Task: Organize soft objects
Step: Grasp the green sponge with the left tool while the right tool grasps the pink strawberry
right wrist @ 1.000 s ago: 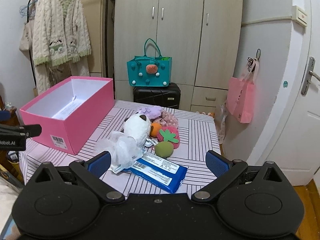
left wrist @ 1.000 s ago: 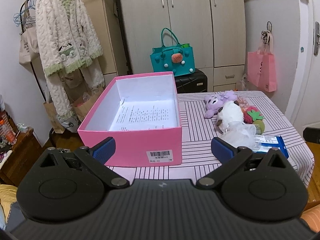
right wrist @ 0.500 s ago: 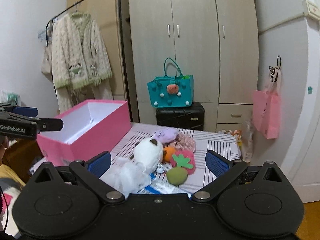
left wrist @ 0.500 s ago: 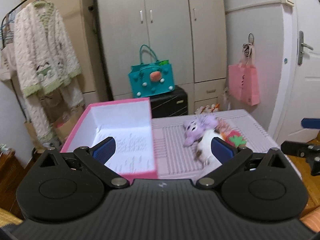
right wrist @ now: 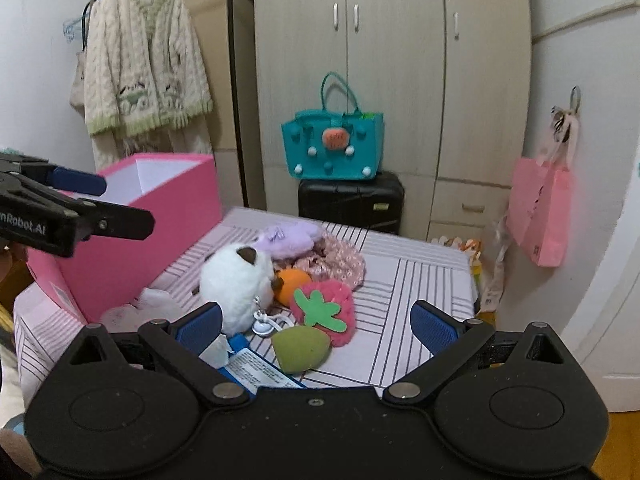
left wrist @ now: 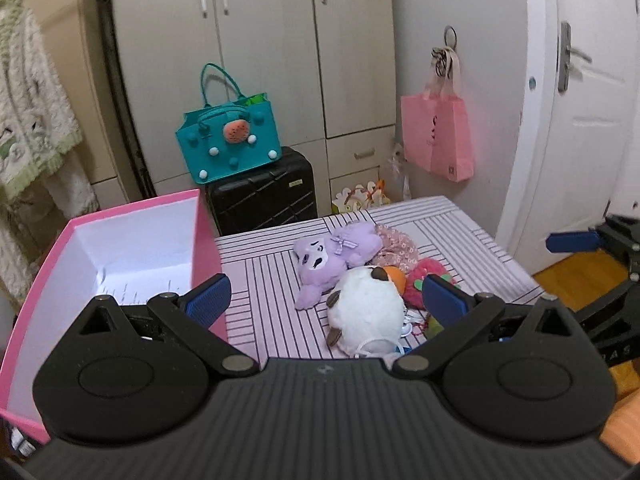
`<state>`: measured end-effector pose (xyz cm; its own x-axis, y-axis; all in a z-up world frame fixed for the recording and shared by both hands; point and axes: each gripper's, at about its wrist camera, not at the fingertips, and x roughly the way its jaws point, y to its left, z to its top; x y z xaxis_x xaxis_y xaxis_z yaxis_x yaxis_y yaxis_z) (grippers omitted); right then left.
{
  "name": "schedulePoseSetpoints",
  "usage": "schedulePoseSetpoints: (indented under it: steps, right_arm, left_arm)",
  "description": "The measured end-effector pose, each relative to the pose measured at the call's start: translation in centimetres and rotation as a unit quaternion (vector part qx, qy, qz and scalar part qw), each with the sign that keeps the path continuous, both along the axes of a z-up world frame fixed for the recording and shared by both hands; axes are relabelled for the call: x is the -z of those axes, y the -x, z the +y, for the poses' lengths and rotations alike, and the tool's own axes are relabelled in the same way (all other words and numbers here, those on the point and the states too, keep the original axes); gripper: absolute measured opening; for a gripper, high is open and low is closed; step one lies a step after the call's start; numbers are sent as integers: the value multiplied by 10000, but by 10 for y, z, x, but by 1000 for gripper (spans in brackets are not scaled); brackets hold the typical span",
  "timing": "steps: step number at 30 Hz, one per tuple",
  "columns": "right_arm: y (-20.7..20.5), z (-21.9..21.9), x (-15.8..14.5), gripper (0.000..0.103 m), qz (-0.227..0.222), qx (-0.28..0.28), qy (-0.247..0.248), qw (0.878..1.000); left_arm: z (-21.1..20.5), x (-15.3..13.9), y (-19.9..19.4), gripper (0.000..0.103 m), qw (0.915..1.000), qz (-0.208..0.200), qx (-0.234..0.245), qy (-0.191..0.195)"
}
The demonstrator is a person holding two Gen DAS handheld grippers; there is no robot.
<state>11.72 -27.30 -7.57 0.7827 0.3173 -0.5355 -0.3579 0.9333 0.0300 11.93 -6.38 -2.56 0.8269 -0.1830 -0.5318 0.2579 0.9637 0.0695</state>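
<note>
Lying between the right gripper's (right wrist: 316,322) spread jaws, strawberry plush (right wrist: 326,310).

box (left wrist: 120,264) left on table (left wrist: 472,256) — toys (left wrist: 360,280) right

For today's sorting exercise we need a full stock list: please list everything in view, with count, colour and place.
Box: 1, pink, table left, open.
Plush toys: purple, white, table centre.
Strawberry plush: 1, pink-green, beside the white plush.
Green sponge: 1, near edge.
Blue packet: 1, near edge.
Floral cloth: 1, behind the strawberry plush.
Teal bag: 1, on black suitcase.
Pink bag: 1, hanging right.
Left hand-held gripper: open.
Right hand-held gripper: open.
</note>
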Motion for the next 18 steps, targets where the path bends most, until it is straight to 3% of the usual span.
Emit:
schedulePoseSetpoints:
  steps: [5,13,18]
  right_arm:
    - [-25,-2,14,98,375,-122,-29,9992]
    - [-55,0,19,95,483,-258,97,9985]
    - [-82,2,32,79,856,-265,54,9960]
  left_arm:
    - [-9,12,-19,103,9998,142,109,-126]
    - [-17,14,-62,102,9987,474,153,52]
    - [-22,19,-96,100,9961,823,241,194]
